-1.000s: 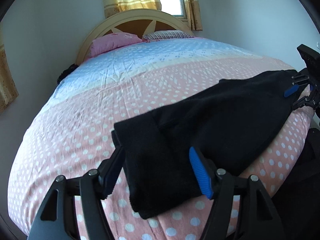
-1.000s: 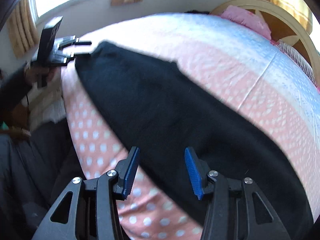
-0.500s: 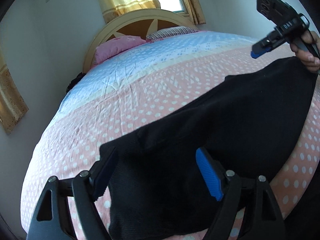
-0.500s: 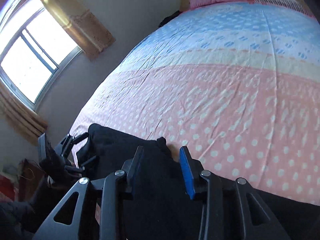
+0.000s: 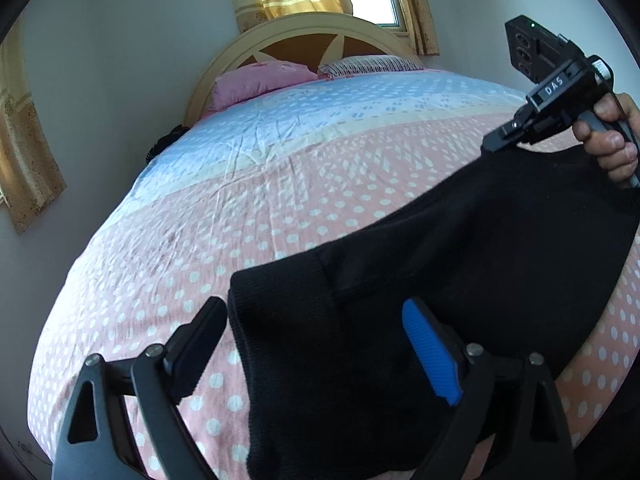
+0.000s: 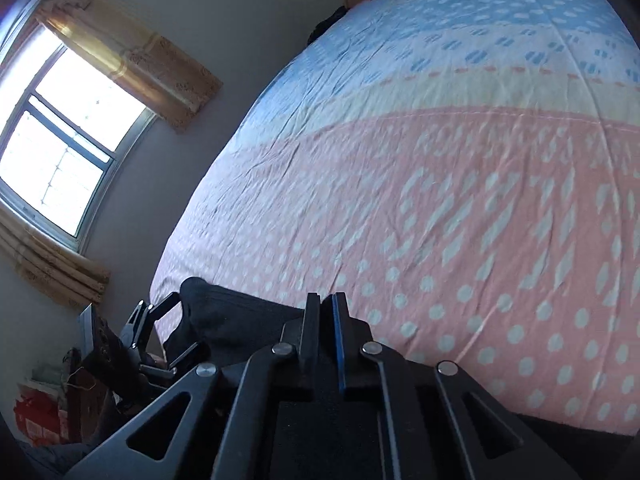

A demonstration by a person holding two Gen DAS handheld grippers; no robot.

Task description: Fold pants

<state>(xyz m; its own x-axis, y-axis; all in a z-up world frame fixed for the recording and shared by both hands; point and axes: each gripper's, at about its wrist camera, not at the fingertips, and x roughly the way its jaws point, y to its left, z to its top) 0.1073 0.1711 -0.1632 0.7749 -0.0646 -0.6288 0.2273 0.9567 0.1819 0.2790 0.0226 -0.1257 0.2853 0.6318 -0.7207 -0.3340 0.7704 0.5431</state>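
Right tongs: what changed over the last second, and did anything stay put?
The right tongs swung to the far edge of the black pants and have just been closing; they are now shut on that edge. The left tongs have just been opening and now straddle the near cuff without gripping. The pants stay on the bed.

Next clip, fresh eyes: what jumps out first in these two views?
The black pants sprawl across the near edge of the pink polka-dot bedspread. The left gripper straddles their near end with jaws wide, while the right gripper, held in a hand at the far end, is pinched shut at the fabric's edge. Behind, a pink pillow leans on the arched headboard.
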